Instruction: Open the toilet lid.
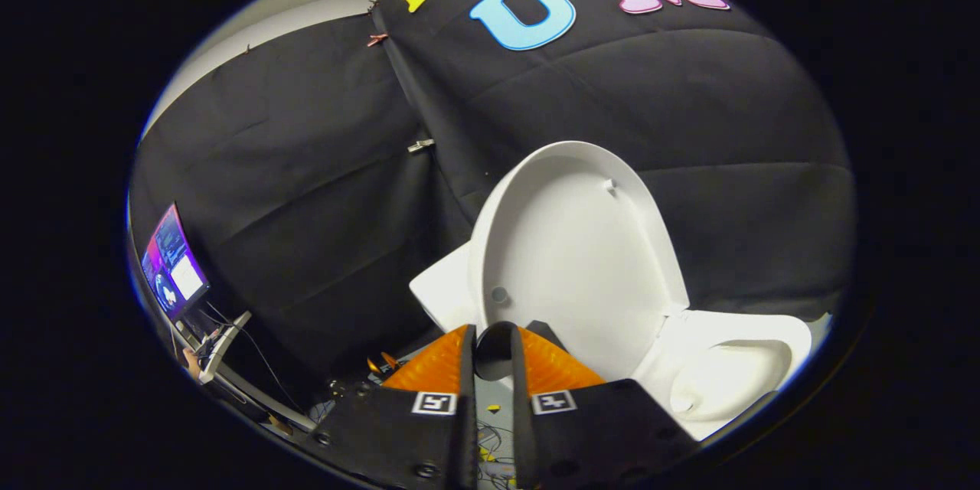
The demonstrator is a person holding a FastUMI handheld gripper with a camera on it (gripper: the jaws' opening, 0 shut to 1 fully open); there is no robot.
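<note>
Black cloth (pixel 612 92) is hanging all around as the booth's wall, creased in soft folds, and two panels of it are meeting at a seam where a small clip (pixel 420 145) is gripping the fabric. Above the cloth, a pale strip of plain wall (pixel 306 8) is showing. Off to one side and low down, a lit screen (pixel 173 263) is glowing on a stand, with thin cables trailing away beneath it and a person's hand (pixel 191 365) showing just under it.

I am looking along my own fingers (pixel 436 367), which are reaching toward the toilet. My gripper (pixel 494 344) is standing nearly closed: the two fingers are lying close together with just a narrow gap left, and I am pinching nothing between them.

Just beyond my fingertips, the lid (pixel 574 245) is standing raised, tilted back toward the cloth, its white hollow underside facing me with a small bumper near its top edge. Beside it, the bowl (pixel 727 367) is lying open, its white rim and basin uncovered. Behind the lid's lower edge a white corner of the tank (pixel 444 291) is peeking out. Loose wires are lying on the floor below my fingers.
</note>
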